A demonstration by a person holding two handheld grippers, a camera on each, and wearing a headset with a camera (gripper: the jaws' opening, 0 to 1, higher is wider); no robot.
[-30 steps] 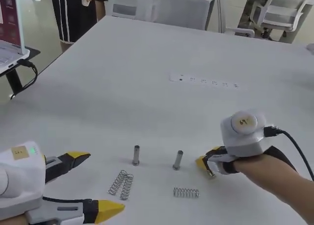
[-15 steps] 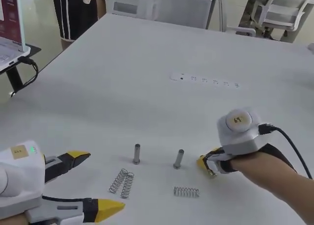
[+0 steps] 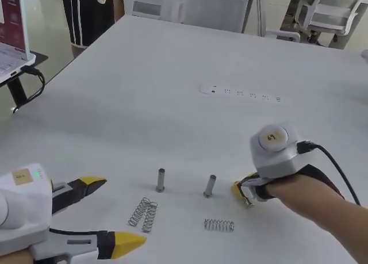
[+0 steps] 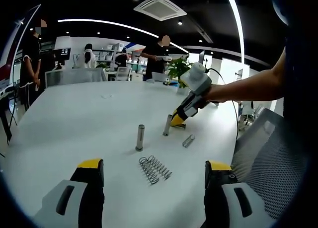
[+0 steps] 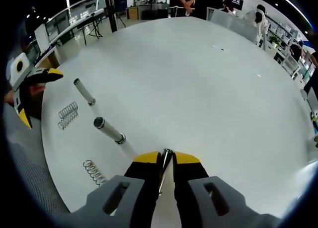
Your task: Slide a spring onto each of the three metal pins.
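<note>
Two metal pins stand upright on the white table: the left pin (image 3: 160, 180) (image 4: 140, 137) (image 5: 84, 91) and the right pin (image 3: 210, 186) (image 4: 168, 125) (image 5: 110, 131). A pair of springs (image 3: 142, 212) (image 4: 155, 168) (image 5: 68, 114) lies in front of the left pin. In front of the right pin lies a single spring (image 3: 219, 224) (image 4: 188, 140) (image 5: 93, 172). My right gripper (image 3: 244, 192) (image 5: 166, 158) (image 4: 181, 116) is shut on a third thin metal pin (image 5: 164, 164), just right of the right pin. My left gripper (image 3: 112, 212) (image 4: 154, 166) is open, its jaws wide either side of the spring pair.
A flush power strip (image 3: 238, 94) sits mid-table beyond the pins. A laptop (image 3: 11, 39) stands on a side stand at far left. Chairs (image 3: 201, 11) line the far table edge, and a person (image 3: 86, 11) stands there.
My right gripper has drifted slightly left toward the upright pins, still shut on its pin. The left gripper, pins and springs have not moved.
</note>
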